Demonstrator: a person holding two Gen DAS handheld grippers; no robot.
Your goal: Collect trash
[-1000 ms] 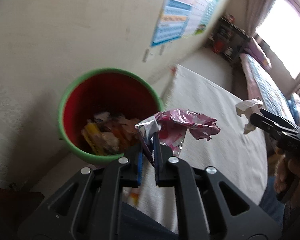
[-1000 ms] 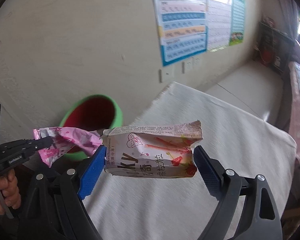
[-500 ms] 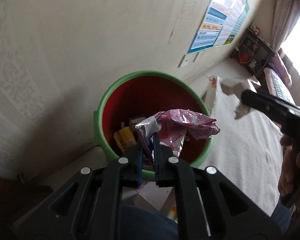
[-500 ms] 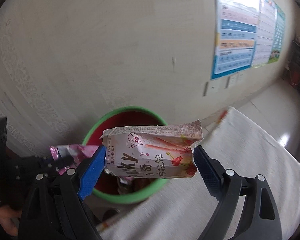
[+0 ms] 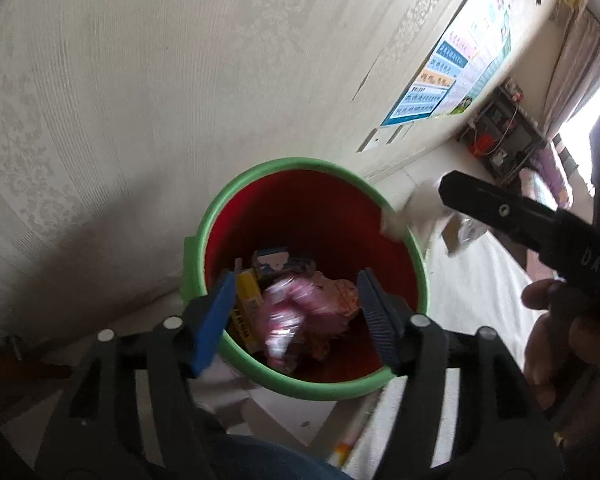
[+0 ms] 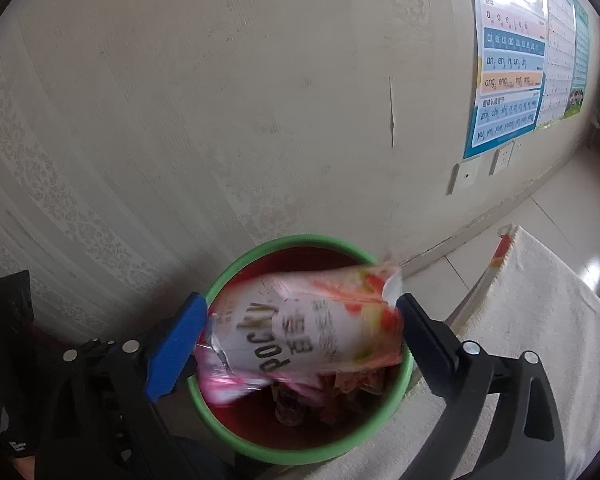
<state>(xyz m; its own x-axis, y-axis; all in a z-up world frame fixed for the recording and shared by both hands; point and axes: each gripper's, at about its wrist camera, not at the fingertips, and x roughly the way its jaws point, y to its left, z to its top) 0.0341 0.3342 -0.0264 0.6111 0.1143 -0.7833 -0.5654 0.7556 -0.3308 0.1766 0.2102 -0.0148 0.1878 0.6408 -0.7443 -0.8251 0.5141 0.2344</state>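
Both grippers over the bin, trash dropping in.

The left gripper is spread wide and empty over the green bin; a blurred pink wrapper sits between its pads, in or just above the trash inside, and I cannot tell which. The right gripper is also wide, with the Pocky box between its pads, tilted and smeared by blur, so a grip cannot be confirmed; it may be loose. In the left view only the right gripper's black finger and a white blur at the rim show. The bin's base is hidden. It stands by a pale patterned wall with a poster, beside a white rug.
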